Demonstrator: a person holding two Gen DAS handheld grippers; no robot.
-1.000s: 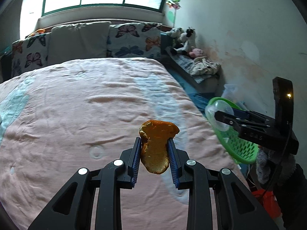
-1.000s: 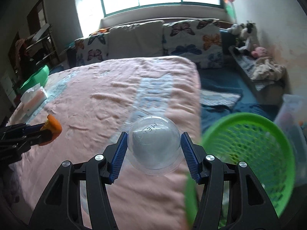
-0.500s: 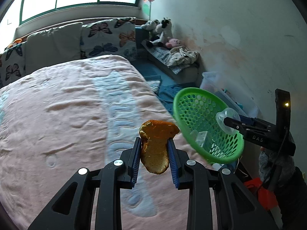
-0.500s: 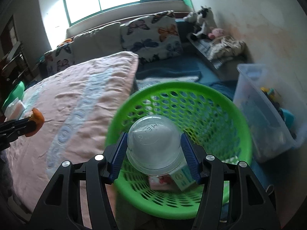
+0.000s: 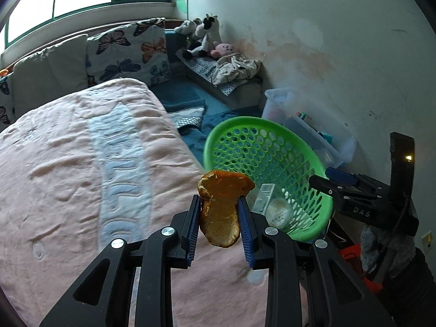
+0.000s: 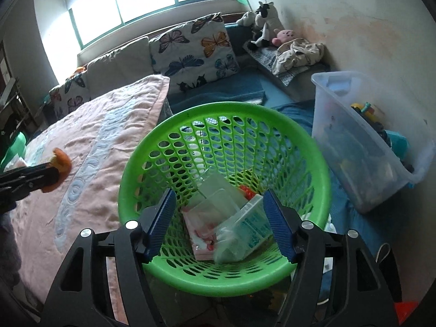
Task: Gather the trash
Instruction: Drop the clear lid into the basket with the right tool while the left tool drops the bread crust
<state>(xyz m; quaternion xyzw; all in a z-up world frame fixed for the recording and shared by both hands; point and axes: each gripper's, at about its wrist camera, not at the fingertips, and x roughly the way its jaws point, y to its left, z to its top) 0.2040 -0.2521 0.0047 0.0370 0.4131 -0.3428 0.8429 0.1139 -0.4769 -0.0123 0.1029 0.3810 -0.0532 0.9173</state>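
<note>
Left gripper [image 5: 219, 223] is clamped on a piece of orange peel [image 5: 221, 212], both blue pads pressed against its sides, the peel sticking up past the fingertips. Under it is the pink quilt [image 5: 81, 169] on the bed, and the green mesh basket [image 5: 245, 125] sits just ahead and to the right of that claw, off the edge of the bed.

Right gripper [image 6: 219, 220] hangs right over the basket's mouth [image 6: 130, 169], fingers poking down inside the rim. Its jaws have just been opening and nothing sits between the pads now. The clear plastic dome lid [image 5: 278, 212] lies at the bottom of the basket, seen from the left camera a bit ahead and to the right of the left claw's tips. From the right camera the bottom shows a heap of clear plastic packaging [image 6: 231, 218] below the open fingers; I can't pick out the lid in there.

A clear storage bin [image 6: 354, 141] with toys stands to the right of the basket, near the wall. Butterfly pillows [image 6: 196, 51] are far ahead, under the window.
</note>
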